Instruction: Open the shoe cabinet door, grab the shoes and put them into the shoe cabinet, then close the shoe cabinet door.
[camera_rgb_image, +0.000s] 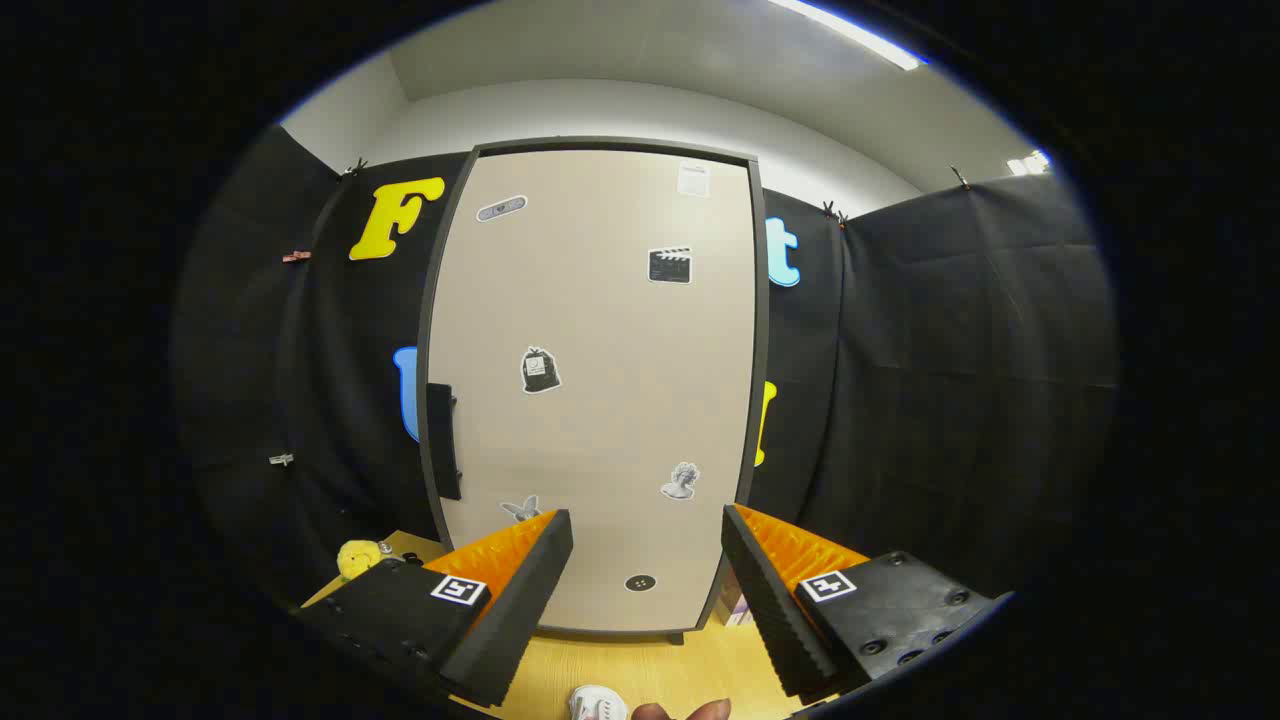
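Observation:
The shoe cabinet (600, 330) stands upright on the wooden table, its beige door shut and dotted with several stickers. A dark handle (443, 440) runs down the door's left edge. My gripper (647, 525) is open, its fingers spread wide and nothing between them, some way in front of the lower part of the door. A white shoe (597, 703) lies on the table just below and between the fingers, only partly visible. Beside it shows a bit of a person's hand (680, 711).
A small yellow toy (360, 557) sits on the table (640, 670) left of the cabinet, beyond the left finger. A small box (735, 610) peeks out at the cabinet's right foot. Black cloth walls close the booth behind and to both sides.

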